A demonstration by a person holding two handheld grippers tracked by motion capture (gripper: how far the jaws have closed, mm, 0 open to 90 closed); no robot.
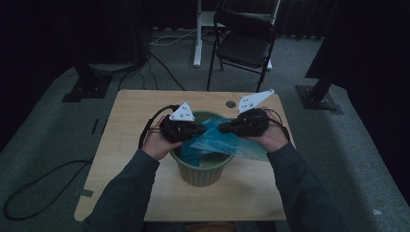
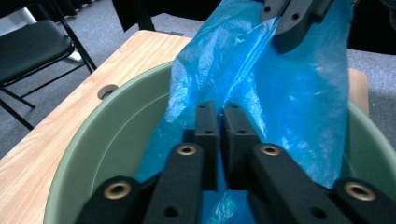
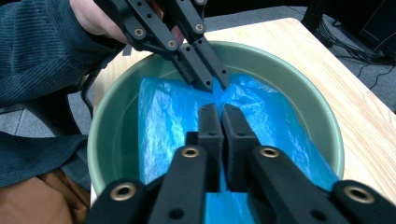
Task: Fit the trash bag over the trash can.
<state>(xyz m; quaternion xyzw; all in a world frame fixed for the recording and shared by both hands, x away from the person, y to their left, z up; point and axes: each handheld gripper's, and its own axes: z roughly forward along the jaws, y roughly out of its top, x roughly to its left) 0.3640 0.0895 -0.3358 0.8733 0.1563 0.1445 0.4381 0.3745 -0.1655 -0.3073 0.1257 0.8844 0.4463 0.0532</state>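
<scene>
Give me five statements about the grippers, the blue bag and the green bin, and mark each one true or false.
1. The blue plastic bag lies partly inside the green bin. True.
2. The left gripper stands wide open, clear of the bag. False: its jaws are closed together on the bag's plastic.
3. The right gripper is closed on the blue plastic. True.
4. The bin stands on the grey carpet. False: it stands on the wooden table.
5. A folding chair stands on the floor beyond the table. True.
</scene>
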